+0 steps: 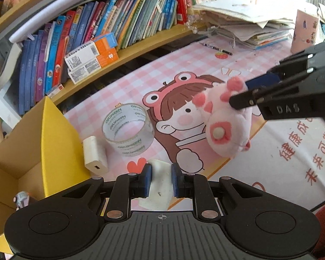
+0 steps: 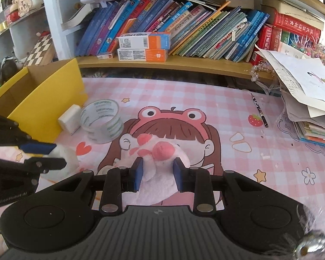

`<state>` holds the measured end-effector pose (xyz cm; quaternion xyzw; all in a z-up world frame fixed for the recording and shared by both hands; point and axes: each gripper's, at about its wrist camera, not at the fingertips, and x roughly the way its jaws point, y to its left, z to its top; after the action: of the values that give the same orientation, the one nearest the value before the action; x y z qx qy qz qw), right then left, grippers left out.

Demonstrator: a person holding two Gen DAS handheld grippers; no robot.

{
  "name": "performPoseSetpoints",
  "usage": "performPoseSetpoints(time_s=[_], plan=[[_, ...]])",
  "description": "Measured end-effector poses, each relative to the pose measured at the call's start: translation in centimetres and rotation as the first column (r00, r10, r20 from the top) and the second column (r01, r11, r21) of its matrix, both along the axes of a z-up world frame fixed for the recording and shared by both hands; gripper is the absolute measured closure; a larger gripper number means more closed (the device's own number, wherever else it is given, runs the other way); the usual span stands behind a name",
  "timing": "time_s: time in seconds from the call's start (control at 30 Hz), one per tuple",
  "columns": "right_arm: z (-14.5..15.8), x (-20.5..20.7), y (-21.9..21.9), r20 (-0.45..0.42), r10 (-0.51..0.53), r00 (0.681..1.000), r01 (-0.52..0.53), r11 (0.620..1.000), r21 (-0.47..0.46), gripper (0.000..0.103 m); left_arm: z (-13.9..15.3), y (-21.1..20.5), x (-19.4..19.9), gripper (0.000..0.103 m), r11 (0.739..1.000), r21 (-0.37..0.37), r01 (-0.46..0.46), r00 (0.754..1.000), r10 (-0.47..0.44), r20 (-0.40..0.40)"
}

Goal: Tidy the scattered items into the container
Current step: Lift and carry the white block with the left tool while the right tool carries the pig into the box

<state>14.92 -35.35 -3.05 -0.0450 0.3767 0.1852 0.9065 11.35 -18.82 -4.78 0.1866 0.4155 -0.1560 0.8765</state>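
My right gripper (image 2: pixel 158 174) is shut on a pink and white plush toy (image 2: pixel 158 164); in the left wrist view the plush toy (image 1: pixel 225 127) hangs from that gripper (image 1: pixel 240 93) above the pink mat. My left gripper (image 1: pixel 161 178) is closed on a white soft item (image 1: pixel 159 186); in the right wrist view this gripper (image 2: pixel 56 155) holds the white item (image 2: pixel 65 156) at the left. A clear tape roll (image 1: pixel 127 129) and a white charger block (image 1: pixel 95 153) lie beside the yellow cardboard box (image 1: pixel 54 143).
A bookshelf (image 2: pixel 162 62) full of books runs along the back. A pile of papers (image 2: pixel 307 99) sits at the right, with a pencil (image 2: pixel 259 110) on the mat. A small toy (image 1: pixel 21 198) lies inside the box.
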Motion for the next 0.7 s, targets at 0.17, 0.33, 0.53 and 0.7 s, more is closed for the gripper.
performPoseSetpoints(time_s=[0.17, 0.33, 0.53, 0.7], plan=[[0.6, -1.3, 0.6, 0.015, 0.002, 1.000, -0.002, 1.000, -0.015, 0.075, 0.7, 0.2, -1.1, 0.085, 1.000, -0.024, 0.019, 1.000, -0.018, 0.022], [1.2, -2.5, 1.0, 0.030, -0.011, 0.999, 0.012, 0.999, -0.030, 0.075, 1.4, 0.5, -2.1, 0.085, 0.998, -0.052, 0.046, 0.998, -0.044, 0.045], [1.9, -4.0, 1.8, 0.044, -0.027, 0.999, 0.029, 0.998, -0.048, 0.075, 2.8, 1.5, -3.7, 0.085, 0.993, -0.092, 0.076, 0.994, -0.068, 0.087], [2.9, -5.3, 3.1, 0.072, -0.038, 0.997, 0.042, 0.997, -0.059, 0.075, 4.3, 3.3, -5.2, 0.085, 0.987, -0.130, 0.094, 0.989, -0.078, 0.124]])
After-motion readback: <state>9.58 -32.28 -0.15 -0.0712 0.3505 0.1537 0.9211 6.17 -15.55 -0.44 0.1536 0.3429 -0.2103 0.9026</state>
